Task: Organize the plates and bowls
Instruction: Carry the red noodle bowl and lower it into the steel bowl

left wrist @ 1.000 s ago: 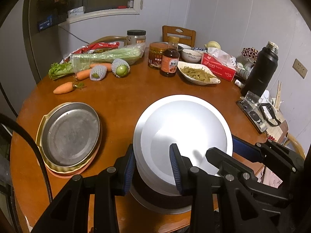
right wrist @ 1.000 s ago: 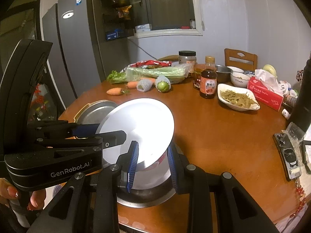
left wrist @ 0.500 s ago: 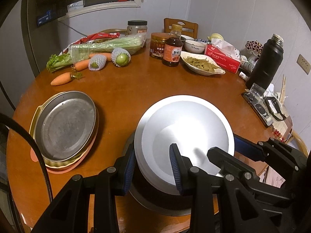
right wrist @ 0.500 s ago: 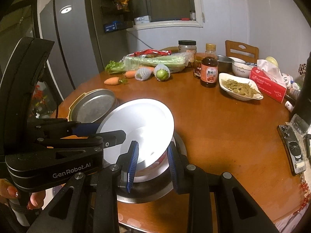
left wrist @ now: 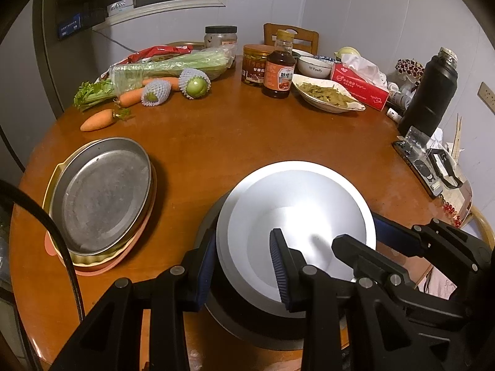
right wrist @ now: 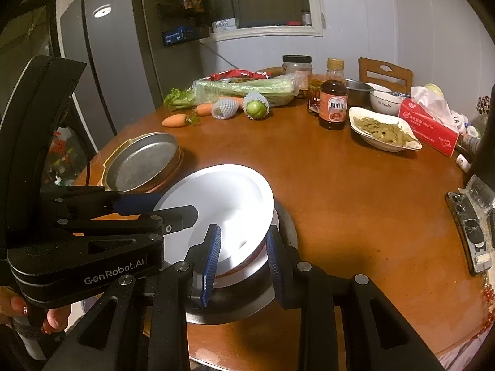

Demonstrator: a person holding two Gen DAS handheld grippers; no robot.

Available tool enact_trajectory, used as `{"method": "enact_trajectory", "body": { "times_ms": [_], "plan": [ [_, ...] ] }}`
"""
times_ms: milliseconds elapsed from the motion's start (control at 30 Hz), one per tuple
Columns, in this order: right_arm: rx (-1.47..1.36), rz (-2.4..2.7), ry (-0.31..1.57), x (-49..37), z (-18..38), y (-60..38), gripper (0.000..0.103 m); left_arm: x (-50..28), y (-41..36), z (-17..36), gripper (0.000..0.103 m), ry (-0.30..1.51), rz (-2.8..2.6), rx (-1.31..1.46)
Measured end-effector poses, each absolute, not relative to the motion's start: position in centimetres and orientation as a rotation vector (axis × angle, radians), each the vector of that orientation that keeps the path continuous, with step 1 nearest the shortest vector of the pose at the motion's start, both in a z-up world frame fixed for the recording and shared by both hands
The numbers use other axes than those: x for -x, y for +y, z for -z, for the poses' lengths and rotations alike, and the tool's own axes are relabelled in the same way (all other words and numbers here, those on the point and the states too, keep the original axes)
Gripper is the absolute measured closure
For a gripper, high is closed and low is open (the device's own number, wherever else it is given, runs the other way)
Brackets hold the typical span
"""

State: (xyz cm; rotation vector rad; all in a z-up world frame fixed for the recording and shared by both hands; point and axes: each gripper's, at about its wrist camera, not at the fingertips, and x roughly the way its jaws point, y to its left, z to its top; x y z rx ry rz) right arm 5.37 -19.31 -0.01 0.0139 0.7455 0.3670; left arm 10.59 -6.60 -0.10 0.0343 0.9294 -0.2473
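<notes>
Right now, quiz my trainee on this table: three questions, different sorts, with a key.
1. True or false: the tray sits on the bare table.
2. What tops the stack on the dark pan? A) white plate B) carrot C) tissue box
3. Which gripper is nearer the tray?

Key
1. False: it rests on other dishes.
2. A, the white plate.
3. The left gripper.
</notes>
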Motion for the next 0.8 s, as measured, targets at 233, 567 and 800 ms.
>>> {"method": "enact_trajectory", "body": {
  "times_ms": [233,567,800],
  "plan": [
    [-0.017,-0.366,0.756,-5.61,0.53,-19.34,0.071,-10.76,-6.71,0.54,0.069,0.938,0.241,-0.037],
    [0.009,-0.343,0.753,-5.74,0.92,-19.02,0.071,-10.95,-6.72,0.95,0.069,0.943,0.237,-0.044],
    [0.015,-0.334,0.758,-5.79,1.07,-18.92,0.071,-10.93,-6.74,1.02,0.069,0.942,0.24,-0.046]
  ]
}}
